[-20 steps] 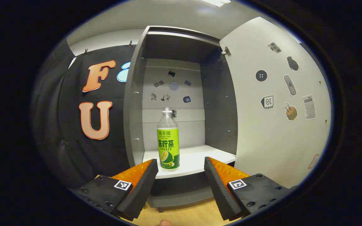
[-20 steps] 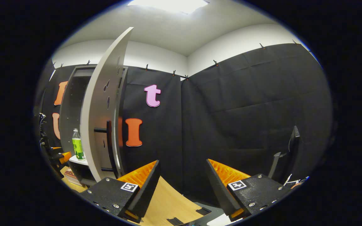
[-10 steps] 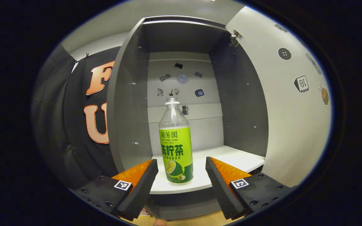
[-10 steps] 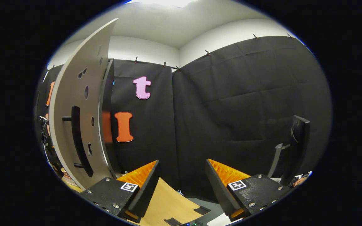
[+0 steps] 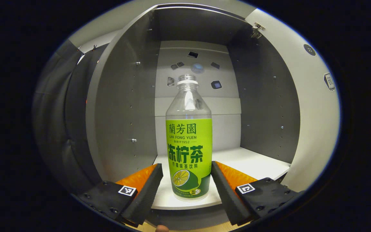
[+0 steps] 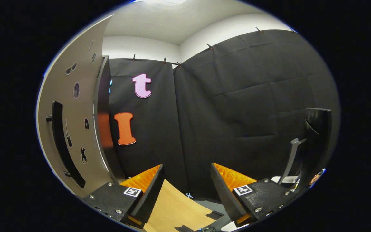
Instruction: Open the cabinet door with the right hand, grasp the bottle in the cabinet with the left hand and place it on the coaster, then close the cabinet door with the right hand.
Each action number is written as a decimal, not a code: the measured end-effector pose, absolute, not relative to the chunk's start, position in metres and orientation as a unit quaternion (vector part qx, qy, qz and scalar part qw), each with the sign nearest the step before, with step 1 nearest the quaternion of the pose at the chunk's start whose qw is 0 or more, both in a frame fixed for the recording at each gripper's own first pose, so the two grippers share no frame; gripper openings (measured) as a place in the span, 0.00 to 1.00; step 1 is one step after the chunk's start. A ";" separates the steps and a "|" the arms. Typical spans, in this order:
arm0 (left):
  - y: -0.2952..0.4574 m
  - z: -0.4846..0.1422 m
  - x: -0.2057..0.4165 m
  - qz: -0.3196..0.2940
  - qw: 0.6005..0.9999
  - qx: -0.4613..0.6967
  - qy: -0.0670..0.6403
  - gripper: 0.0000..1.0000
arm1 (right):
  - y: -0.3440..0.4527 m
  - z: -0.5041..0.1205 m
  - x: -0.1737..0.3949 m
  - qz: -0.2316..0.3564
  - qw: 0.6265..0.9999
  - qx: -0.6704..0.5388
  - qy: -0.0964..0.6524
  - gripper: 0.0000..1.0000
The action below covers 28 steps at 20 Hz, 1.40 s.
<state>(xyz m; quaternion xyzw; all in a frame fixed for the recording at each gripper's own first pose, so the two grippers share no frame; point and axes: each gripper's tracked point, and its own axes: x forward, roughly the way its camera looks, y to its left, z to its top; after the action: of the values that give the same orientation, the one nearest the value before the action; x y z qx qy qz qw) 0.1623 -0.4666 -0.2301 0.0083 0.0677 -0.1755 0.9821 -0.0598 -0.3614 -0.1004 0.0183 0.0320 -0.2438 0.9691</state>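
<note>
One bottle [image 5: 189, 141] upright, neck up, seemingly capless, between open jaws.

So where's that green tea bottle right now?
In the left gripper view, the green tea bottle stands upright near the front edge of the cabinet's white shelf, between the left gripper's open fingers.

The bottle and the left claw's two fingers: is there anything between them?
No. In the left gripper view the bottle stands on the white shelf inside the open left claw, with bare gaps on both sides; the fingers are not pressing it.
</note>
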 end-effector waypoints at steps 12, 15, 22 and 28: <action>-0.477 -0.233 0.140 -0.225 0.970 -0.019 0.093 0.81 | -0.361 -0.101 -0.061 -0.246 0.968 0.023 0.030 0.89; -0.465 -0.214 0.116 -0.240 0.966 -0.034 0.084 0.79 | -0.350 -0.096 -0.069 -0.239 0.970 0.023 0.026 0.84; -0.406 -0.185 0.045 -0.256 0.965 -0.025 0.040 0.82 | -0.314 -0.079 -0.092 -0.220 0.975 0.007 0.013 0.84; -0.343 -0.211 -0.003 -0.244 0.969 -0.021 0.038 0.81 | -0.275 -0.087 -0.104 -0.188 0.982 0.012 0.012 0.84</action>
<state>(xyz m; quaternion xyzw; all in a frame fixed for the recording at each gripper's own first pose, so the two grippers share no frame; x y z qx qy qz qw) -0.0027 -0.3431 -0.2110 -0.0209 0.0378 -0.2438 0.9689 -0.1043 -0.2750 -0.0866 0.0119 0.0118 -0.1876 0.9821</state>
